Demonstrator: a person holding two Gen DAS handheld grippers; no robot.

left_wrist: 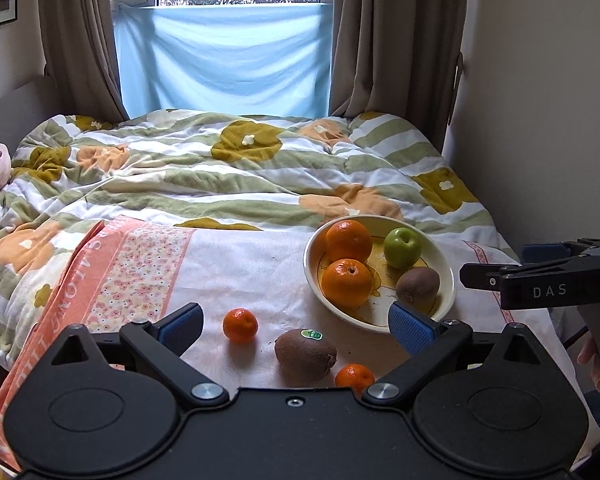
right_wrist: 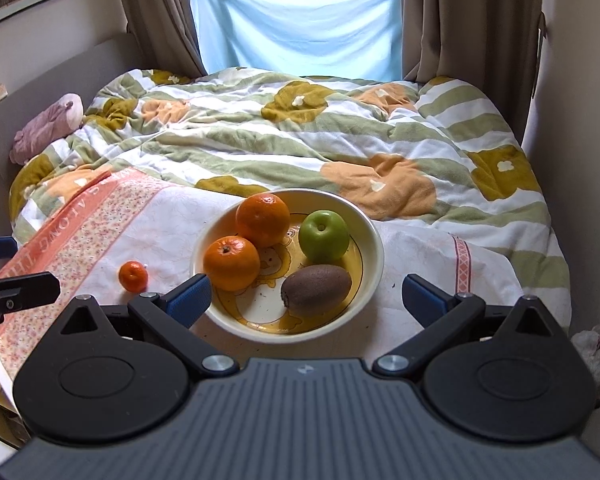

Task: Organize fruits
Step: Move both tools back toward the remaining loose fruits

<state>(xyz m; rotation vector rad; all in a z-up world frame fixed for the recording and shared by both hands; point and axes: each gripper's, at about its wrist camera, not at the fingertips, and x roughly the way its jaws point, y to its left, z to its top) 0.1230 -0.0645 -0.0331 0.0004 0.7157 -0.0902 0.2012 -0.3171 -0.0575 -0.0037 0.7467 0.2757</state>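
Left tongs (left_wrist: 296,330) spread wide, empty, hovering over loose kiwi (left_wrist: 305,353) w/ green sticker, long axis running left-right on cloth-covered desk (left_wrist: 236,264). Two small mandarins (left_wrist: 240,325) flank it. Right tongs (right_wrist: 308,298) also wide apart, gripping nothing, framing cream bowl (right_wrist: 374,240) holding two oranges (right_wrist: 231,263), green apple (right_wrist: 324,236), second kiwi (right_wrist: 316,289) lying crosswise.

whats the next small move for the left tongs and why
Probably ease the open left tongs down over the stickered kiwi. It lies loose on the cloth between the pads, outside the bowl, which already holds oranges, an apple and another kiwi.
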